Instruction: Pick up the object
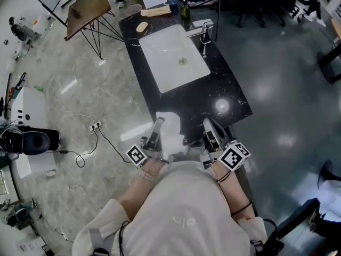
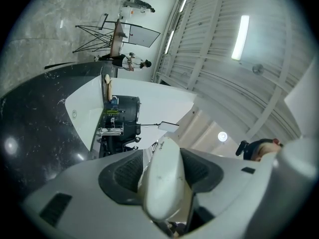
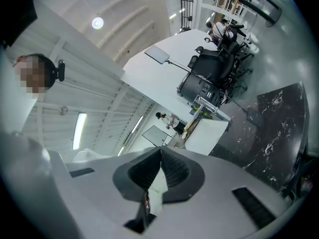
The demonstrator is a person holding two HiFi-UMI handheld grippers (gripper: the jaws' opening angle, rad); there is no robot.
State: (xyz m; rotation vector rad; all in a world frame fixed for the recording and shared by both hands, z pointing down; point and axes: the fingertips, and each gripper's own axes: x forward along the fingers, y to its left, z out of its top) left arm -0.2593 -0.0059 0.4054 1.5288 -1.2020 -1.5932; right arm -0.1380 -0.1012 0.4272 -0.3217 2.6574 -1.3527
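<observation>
**Operator:** What is the status of the pick-up?

**Inspector:** The left gripper (image 2: 160, 169) is clamping the white object (image 2: 164, 188); both ribbed pads are pressing on its smooth, rounded sides, and the jaws are standing wide around it.

**Operator:** Where is the object resting?

**Inspector:** It is not resting on anything visible; in the head view it is hanging in the left gripper just over the near edge of the black counter (image 1: 229, 92), close in front of the person's body and well apart from the white sink (image 1: 160, 73); the gripper is pointing upward, toward the ceiling.

**Operator:** And the right gripper?

**Inspector:** The right gripper (image 3: 159, 156) is idling beside the left one; its jaws are meeting at the tips, and nothing is showing gripped between them.

**Operator:** What is remaining?

**Inspector:** I am judging the grasp and the lift to be complete; little is remaining beyond holding the grip secure; I am not able to tell what kind of object it is.
</observation>
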